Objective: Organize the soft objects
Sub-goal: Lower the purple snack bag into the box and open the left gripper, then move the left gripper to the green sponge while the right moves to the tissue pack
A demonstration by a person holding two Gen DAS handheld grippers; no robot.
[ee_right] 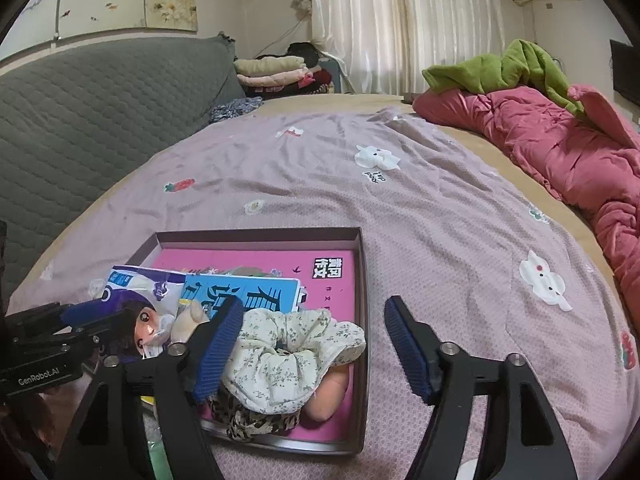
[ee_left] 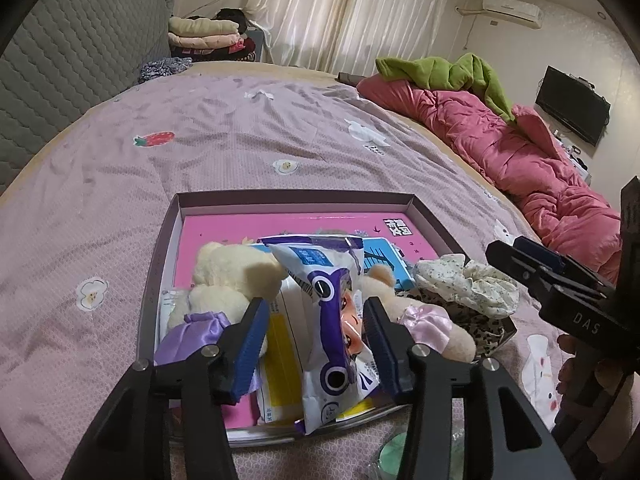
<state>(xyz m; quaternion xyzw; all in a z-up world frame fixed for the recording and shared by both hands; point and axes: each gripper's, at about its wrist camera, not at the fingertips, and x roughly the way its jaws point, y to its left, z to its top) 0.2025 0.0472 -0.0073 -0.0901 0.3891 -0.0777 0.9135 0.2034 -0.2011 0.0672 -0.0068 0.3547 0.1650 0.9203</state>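
Observation:
A shallow box (ee_left: 168, 248) with a pink book on its floor lies on the bed; it also shows in the right wrist view (ee_right: 362, 280). Inside lie two cream teddy bears (ee_left: 228, 276), one with a purple bow, one with a pink bow (ee_left: 428, 320), a floral scrunchie (ee_right: 288, 356) over a leopard-print one (ee_right: 248, 420), and a white-and-purple plastic packet (ee_left: 328, 320). My left gripper (ee_left: 316, 344) is open, its jaws either side of the packet. My right gripper (ee_right: 316, 348) is open over the box's right edge, its left finger (ee_right: 218, 348) against the floral scrunchie.
A pink quilt (ee_left: 520, 148) with a green blanket (ee_left: 448, 72) runs along the bed's right side. A grey quilted headboard (ee_right: 100, 120) stands at the left. Folded clothes (ee_left: 204, 36) are stacked at the far end. A blue booklet (ee_right: 248, 292) lies in the box.

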